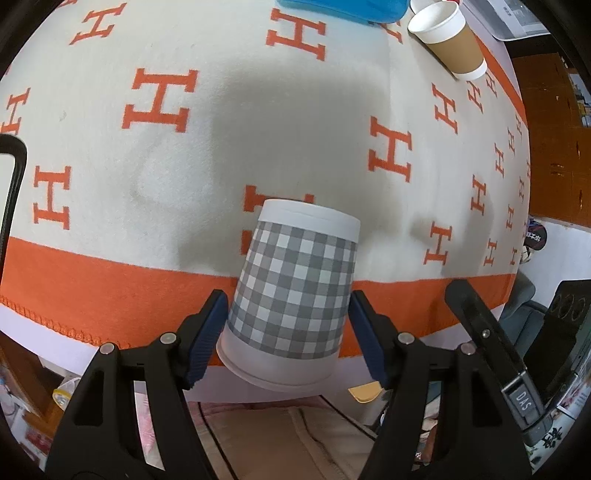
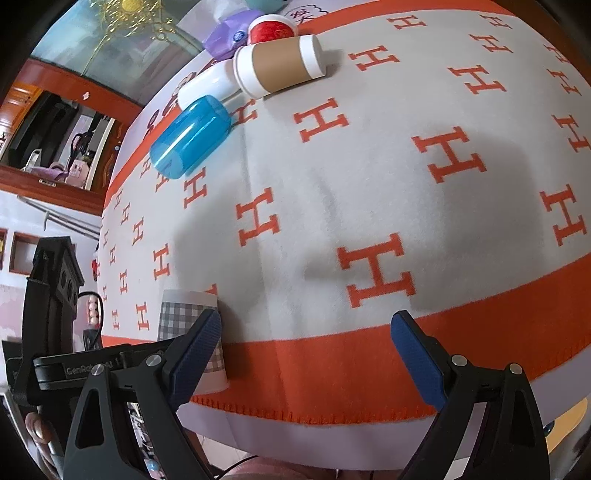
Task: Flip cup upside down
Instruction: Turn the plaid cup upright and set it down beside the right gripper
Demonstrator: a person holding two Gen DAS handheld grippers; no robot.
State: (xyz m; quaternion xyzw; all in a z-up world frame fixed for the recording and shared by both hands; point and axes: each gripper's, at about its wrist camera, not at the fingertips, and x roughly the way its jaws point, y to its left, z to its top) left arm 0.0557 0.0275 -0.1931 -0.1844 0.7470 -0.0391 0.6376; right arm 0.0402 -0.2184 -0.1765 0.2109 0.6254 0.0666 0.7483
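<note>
A grey-and-white checked paper cup (image 1: 291,295) stands upside down, wide rim at the bottom, near the blanket's orange front border. My left gripper (image 1: 286,332) straddles it; the blue pads (image 1: 207,339) sit beside its walls with small gaps, so the jaws stand open around it. In the right wrist view the same cup (image 2: 184,314) shows at the lower left, partly hidden behind my right gripper's left finger. My right gripper (image 2: 306,354) is open and empty above the orange border.
A cream blanket with orange H letters (image 1: 258,129) covers the table. A brown paper cup (image 2: 280,66) lies on its side at the far edge, with a blue plastic cup (image 2: 192,136), a white cup and a red cup (image 2: 271,29) near it. The table's front edge is just below both grippers.
</note>
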